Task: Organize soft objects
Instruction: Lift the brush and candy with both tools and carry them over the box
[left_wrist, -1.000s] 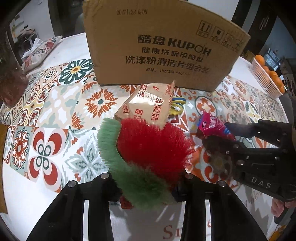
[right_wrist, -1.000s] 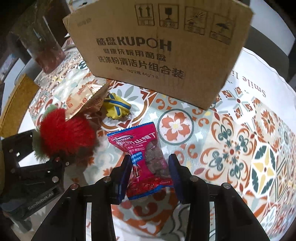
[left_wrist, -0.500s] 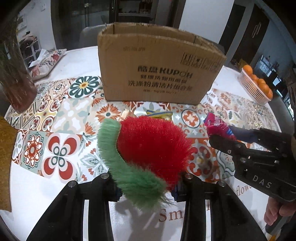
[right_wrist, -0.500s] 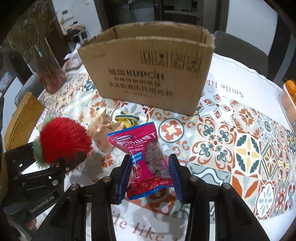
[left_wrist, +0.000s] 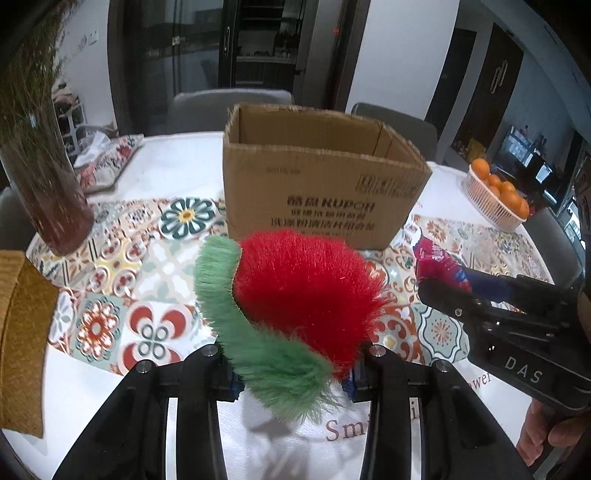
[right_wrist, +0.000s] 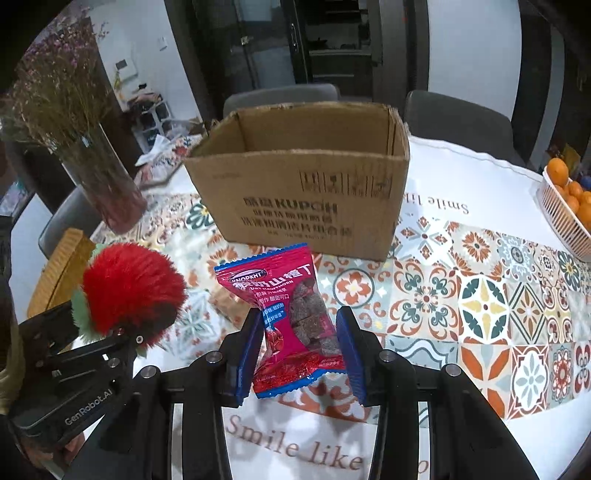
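Red-and-green plush toy (left_wrist: 295, 295) is clamped in the left tongs (left_wrist: 291, 369), lower centre; right tongs (right_wrist: 301, 350) grip a red snack packet (right_wrist: 291, 317) below the cardboard box (right_wrist: 306, 192).

Right hand-held gripper (right_wrist: 300, 341) clamping red snack packet (right_wrist: 291, 321) — cardboard box (right_wrist: 306, 184) beyond, open-topped

Home dining room: tablecloth (right_wrist: 480, 295), chairs (right_wrist: 458, 114), fruit basket (right_wrist: 561, 214).

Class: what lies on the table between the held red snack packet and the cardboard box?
Only bare patterned tablecloth between the snack packet and the cardboard box, in the right wrist view.
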